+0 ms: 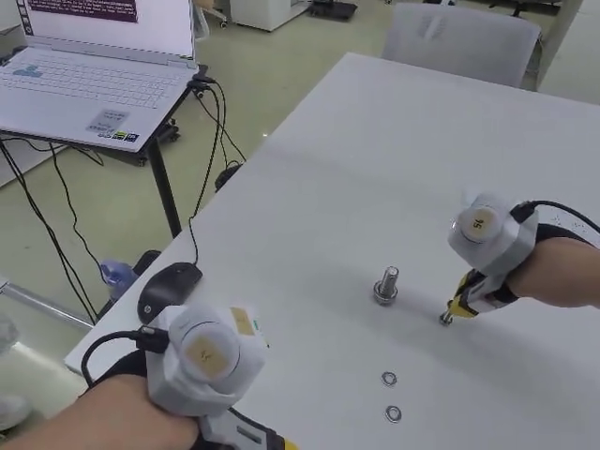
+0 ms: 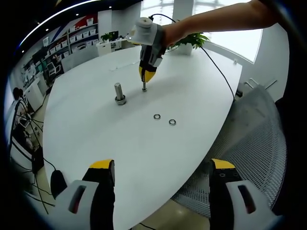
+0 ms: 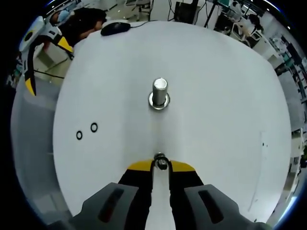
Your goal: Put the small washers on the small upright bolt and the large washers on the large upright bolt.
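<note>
The large upright bolt point(image 1: 386, 284) point(image 2: 118, 92) point(image 3: 159, 91) stands mid-table with washers around its base. Right of it is the small upright bolt point(image 1: 446, 319) point(image 2: 144, 88). My right gripper point(image 1: 459, 305) point(image 2: 144, 76) point(image 3: 161, 165) sits right over that bolt, its jaws nearly together on a small metal ring point(image 3: 161, 162) at the bolt's top. Two small washers point(image 1: 389, 379) point(image 1: 394, 413) point(image 2: 157, 116) point(image 3: 94, 127) lie flat on the table nearer me. My left gripper point(image 2: 162, 165) point(image 1: 246, 436) point(image 3: 45, 64) hangs open at the table's near edge, nothing between its fingers.
The white table point(image 1: 375, 159) drops off at its left edge. A black mouse point(image 1: 169, 286) lies at its near left corner. A laptop point(image 1: 94, 66) sits on a stand to the left, with cables hanging. A grey chair point(image 1: 459, 37) is at the far side.
</note>
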